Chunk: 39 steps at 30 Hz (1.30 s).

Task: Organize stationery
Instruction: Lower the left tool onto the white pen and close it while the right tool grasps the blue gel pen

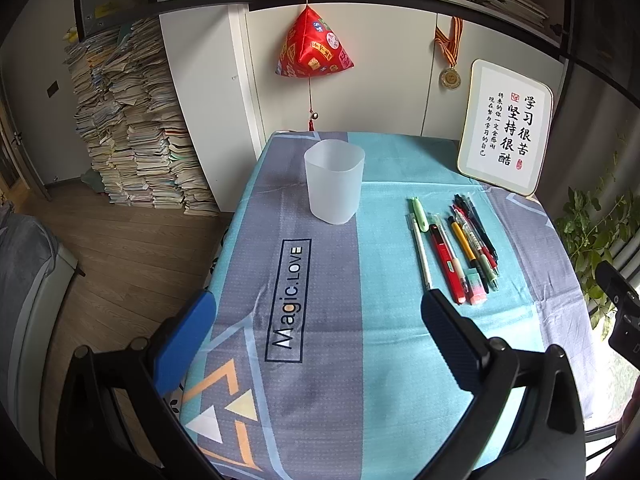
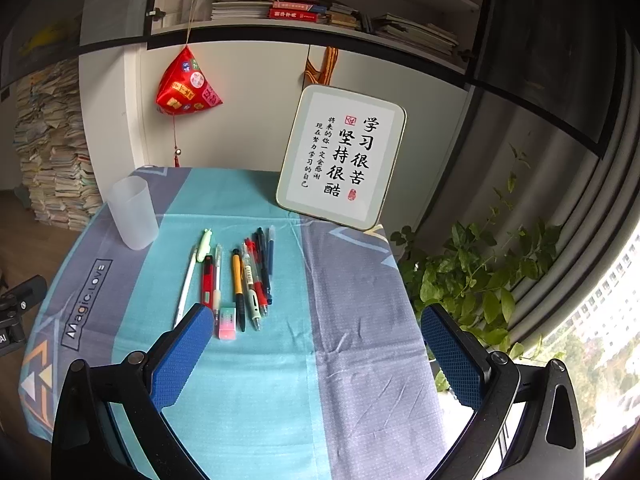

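A translucent white cup [image 1: 334, 181] stands upright and empty on the table's far left; it also shows in the right wrist view [image 2: 134, 213]. Several pens [image 1: 460, 248] lie side by side to its right, with a pink-green eraser [image 1: 476, 289] at their near end. In the right wrist view the pens [image 2: 240, 280] and eraser [image 2: 229, 323] lie just beyond my left fingertip. My left gripper [image 1: 316, 312] is open and empty above the tablecloth, short of the cup. My right gripper [image 2: 316, 320] is open and empty, near the pens.
A blue-grey tablecloth [image 1: 320, 360] covers the table. A framed calligraphy board [image 2: 342, 156] leans at the back right. A red pyramid ornament [image 1: 314, 46] hangs above the back edge. A leafy plant [image 2: 480, 280] stands right of the table. Book stacks [image 1: 128, 120] stand on the floor at left.
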Tool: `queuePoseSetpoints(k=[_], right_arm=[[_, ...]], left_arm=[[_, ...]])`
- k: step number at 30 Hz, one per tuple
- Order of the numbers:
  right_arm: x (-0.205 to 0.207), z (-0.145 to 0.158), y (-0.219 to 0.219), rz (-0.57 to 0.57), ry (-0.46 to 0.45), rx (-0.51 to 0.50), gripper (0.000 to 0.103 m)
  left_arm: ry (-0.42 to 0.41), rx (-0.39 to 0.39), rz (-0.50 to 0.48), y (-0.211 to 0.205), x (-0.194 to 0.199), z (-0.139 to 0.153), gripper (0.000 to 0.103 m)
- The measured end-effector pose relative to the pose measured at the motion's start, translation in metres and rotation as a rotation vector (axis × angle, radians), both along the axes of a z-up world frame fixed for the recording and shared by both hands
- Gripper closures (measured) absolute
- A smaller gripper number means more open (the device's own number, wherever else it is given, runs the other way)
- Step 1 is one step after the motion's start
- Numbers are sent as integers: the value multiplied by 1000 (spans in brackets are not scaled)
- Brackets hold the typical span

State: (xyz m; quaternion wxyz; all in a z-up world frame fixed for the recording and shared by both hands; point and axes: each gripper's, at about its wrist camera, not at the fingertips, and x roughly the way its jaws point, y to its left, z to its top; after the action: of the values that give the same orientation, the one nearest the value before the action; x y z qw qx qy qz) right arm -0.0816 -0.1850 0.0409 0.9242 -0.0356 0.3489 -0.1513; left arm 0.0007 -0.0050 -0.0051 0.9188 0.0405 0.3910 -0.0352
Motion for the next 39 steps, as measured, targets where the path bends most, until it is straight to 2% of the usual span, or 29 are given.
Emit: queuePoseSetpoints(k=[5, 10, 16, 21, 30, 32, 37, 39], right_arm=[[12, -8, -9, 17, 4, 17, 0], [48, -35, -28, 51, 63, 83, 0], [98, -69, -52, 143, 121, 194, 0], [144, -92, -69, 127, 181, 217, 0], [203, -109, -77, 139, 231, 286, 0], [211, -113, -76, 137, 248, 281, 5], [224, -123, -81, 114, 277, 324, 7], [230, -127, -82, 108, 293, 339, 20]], left_arm=[[16, -20, 8, -3, 10, -12, 1], [82, -46, -12, -19, 33, -42, 2], [106, 0, -18, -49, 57, -71, 3], [151, -55, -19, -62, 76, -89, 3], [211, -44, -36, -82, 101, -117, 10], [221, -44, -39, -83, 104, -121, 11], [222, -49, -46, -84, 109, -123, 12], [225, -48, -48, -86, 111, -124, 15]])
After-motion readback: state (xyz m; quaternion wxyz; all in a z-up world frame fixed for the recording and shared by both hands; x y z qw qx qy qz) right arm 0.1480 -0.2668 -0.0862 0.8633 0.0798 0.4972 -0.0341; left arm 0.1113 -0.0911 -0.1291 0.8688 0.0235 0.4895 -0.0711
